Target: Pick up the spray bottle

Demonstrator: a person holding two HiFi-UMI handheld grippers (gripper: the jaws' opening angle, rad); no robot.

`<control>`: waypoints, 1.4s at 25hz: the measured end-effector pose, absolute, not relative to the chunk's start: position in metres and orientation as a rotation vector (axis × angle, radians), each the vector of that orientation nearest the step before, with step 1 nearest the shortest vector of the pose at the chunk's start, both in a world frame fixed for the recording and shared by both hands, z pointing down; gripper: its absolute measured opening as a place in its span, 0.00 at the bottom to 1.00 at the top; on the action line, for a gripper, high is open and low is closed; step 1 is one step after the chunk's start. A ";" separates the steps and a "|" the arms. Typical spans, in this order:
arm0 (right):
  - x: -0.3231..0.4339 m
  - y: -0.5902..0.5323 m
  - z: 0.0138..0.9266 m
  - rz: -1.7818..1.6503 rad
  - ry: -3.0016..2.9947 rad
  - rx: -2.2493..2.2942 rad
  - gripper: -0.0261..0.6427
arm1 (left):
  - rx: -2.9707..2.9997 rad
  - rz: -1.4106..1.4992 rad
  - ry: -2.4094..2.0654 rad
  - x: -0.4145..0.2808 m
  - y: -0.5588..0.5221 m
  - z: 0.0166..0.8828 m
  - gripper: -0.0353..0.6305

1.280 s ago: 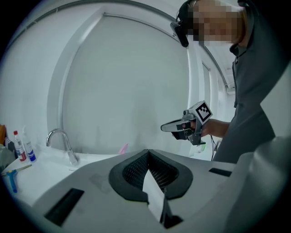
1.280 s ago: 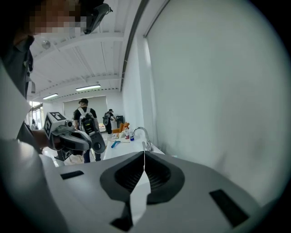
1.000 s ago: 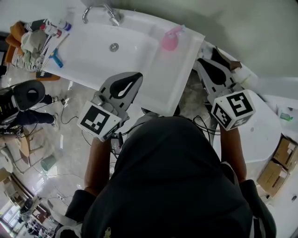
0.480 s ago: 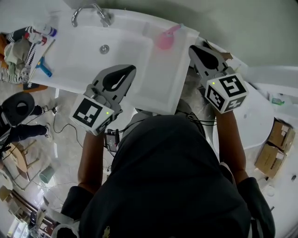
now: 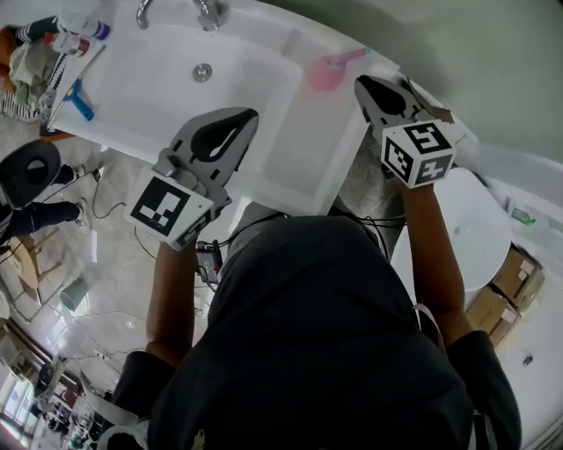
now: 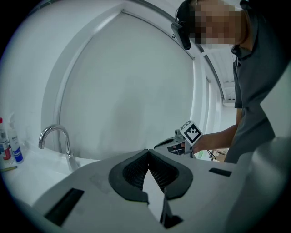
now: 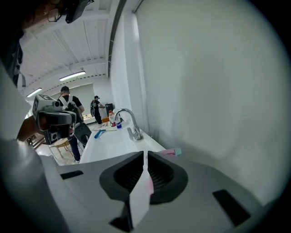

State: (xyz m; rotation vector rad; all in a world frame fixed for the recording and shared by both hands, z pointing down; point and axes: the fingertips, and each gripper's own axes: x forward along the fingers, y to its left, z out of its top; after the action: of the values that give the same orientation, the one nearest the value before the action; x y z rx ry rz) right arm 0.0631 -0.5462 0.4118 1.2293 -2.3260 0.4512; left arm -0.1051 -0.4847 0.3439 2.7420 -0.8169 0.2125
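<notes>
The pink spray bottle (image 5: 327, 72) lies on the white counter just right of the sink basin (image 5: 158, 79). In the right gripper view the bottle (image 7: 169, 152) shows just past the jaw tips, with its pale blue nozzle to the right. My right gripper (image 5: 361, 82) is shut and empty, its tip a short way right of the bottle and apart from it. The left gripper (image 5: 252, 115) is also shut and empty, hovering over the basin's near right edge. Its own view looks at the white wall, with the right gripper (image 6: 169, 145) ahead of it.
A chrome faucet (image 5: 198, 10) stands at the back of the basin. Bottles (image 5: 75, 31), cloth and a blue tool (image 5: 77, 101) sit at the sink's left end. A white rounded fixture (image 5: 479, 220) and cardboard boxes (image 5: 515, 272) are at the right. People stand far off (image 7: 68, 102).
Both grippers have moved forward toward the sink. The right one has come down nearer the pink bottle. Both stayed shut.
</notes>
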 end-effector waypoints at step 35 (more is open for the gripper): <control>0.063 -0.620 0.501 0.400 -2.280 1.335 0.31 | 2.572 0.357 -1.004 -0.137 -0.514 0.391 0.06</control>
State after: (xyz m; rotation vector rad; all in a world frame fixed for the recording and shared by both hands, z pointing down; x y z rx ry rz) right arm 0.0635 -0.6196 0.5014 1.3351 -2.2796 0.4005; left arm -0.1368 -0.5136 0.3914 2.5721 -1.0038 0.3568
